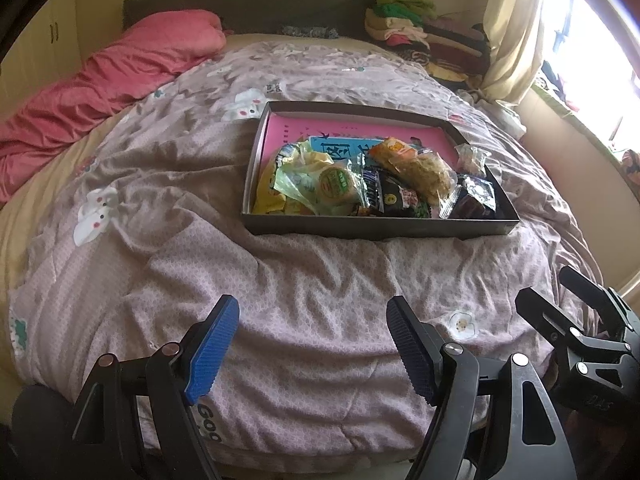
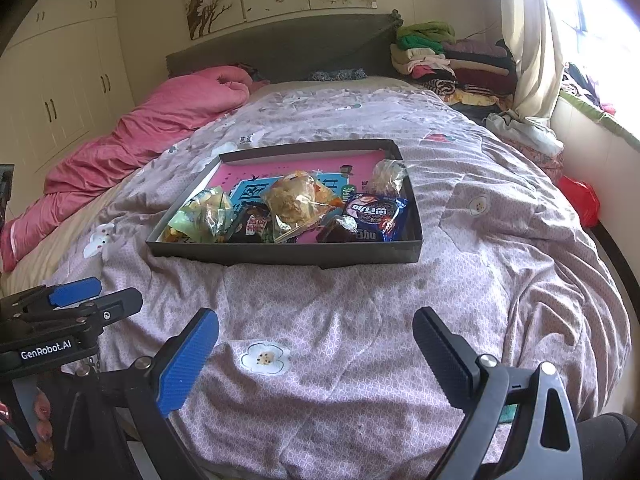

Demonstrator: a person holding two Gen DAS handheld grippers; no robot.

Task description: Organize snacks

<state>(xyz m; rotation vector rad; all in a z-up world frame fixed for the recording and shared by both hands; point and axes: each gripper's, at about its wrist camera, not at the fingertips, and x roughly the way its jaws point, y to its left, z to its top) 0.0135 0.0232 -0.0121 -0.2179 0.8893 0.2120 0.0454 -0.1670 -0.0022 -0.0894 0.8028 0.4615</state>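
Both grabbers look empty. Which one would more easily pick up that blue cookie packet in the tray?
Probably the right hand-held gripper: the blue cookie packet lies at the tray's right end, on its side. Both stand open over the quilt.

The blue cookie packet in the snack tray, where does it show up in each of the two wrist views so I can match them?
Left wrist view: the blue cookie packet lies at the tray's near right corner, right of picture centre, seen dark and edge-on.
Right wrist view: the blue cookie packet sits at the tray's near right, just right of centre, label facing the camera.
Shared landmark: the dark tray with its pink floor.
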